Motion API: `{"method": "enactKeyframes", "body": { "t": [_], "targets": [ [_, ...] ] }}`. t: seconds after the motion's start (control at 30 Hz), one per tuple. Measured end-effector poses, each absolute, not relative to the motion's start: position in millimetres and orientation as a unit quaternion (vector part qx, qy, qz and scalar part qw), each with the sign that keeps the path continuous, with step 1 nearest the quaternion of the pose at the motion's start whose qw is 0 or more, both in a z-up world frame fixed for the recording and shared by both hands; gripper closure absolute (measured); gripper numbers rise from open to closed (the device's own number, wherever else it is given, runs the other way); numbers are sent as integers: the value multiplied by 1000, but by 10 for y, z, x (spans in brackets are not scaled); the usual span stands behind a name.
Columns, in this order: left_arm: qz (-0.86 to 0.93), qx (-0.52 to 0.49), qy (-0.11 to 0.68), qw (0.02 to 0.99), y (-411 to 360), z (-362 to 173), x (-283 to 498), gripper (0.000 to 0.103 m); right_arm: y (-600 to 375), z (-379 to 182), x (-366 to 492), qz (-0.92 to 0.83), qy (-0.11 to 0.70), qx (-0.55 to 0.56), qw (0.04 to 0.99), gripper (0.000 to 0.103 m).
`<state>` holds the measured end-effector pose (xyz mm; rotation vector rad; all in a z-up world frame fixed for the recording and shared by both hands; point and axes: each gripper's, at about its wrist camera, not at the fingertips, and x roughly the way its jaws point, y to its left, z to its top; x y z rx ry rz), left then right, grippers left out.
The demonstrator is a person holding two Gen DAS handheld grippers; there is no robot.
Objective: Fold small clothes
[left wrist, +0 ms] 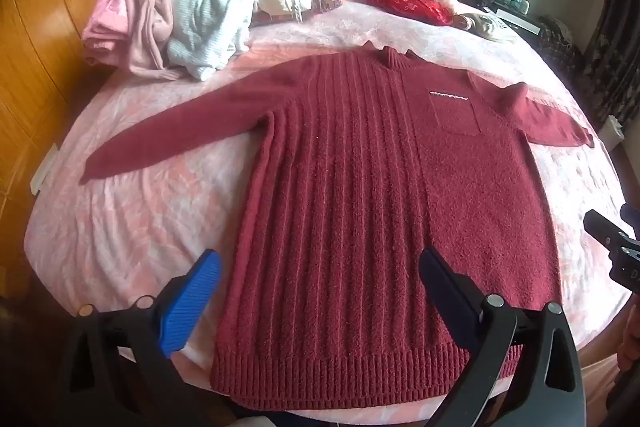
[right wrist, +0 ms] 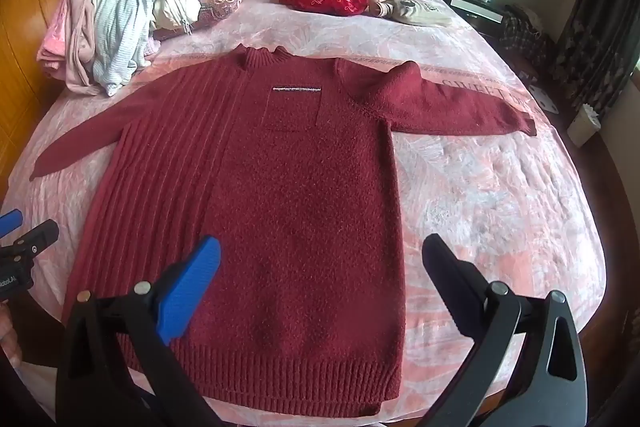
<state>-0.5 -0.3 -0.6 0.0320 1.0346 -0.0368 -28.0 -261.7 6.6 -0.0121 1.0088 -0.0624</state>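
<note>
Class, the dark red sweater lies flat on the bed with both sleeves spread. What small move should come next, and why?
Probably bring the left gripper toward the left sleeve to fold it across the body. The sweater lies flat and unfolded, both sleeves stick out sideways, and both grippers, the right gripper too, hover above its hem with jaws wide and nothing in them.

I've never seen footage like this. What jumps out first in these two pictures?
A dark red sweater lies flat in the middle of a pink bed, both sleeves spread out. Low in each picture a pair of open tongs hangs over its hem: the left tongs and the right tongs. At the far left of the bed sits a heap of pale clothes.
</note>
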Motion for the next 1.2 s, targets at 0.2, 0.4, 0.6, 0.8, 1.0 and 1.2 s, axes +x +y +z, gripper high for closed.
{"method": "enactKeyframes", "body": {
  "t": [0.2, 0.4, 0.6, 0.8, 1.0, 1.2],
  "targets": [
    [-8, 27, 499, 866, 0, 6, 9, 4, -2604, 89, -244, -34, 489, -1, 872, 3],
    [-6, 21, 496, 868, 11, -9, 21, 4, -2629, 12, -234, -31, 487, 1, 873, 3],
    [-4, 20, 493, 870, 22, 7, 20, 4, -2652, 21, -256, -29, 487, 1, 873, 3],
    [-4, 21, 493, 870, 11, 0, 14, 4, -2643, 15, -259, -29, 488, 0, 873, 3],
    [-4, 21, 492, 870, 10, -9, 9, 4, -2623, 14, -264, -29, 488, -2, 872, 3],
    [-3, 22, 492, 870, 14, -13, 10, 4, -2621, 14, -264, -28, 488, -3, 872, 3]
  ]
}}
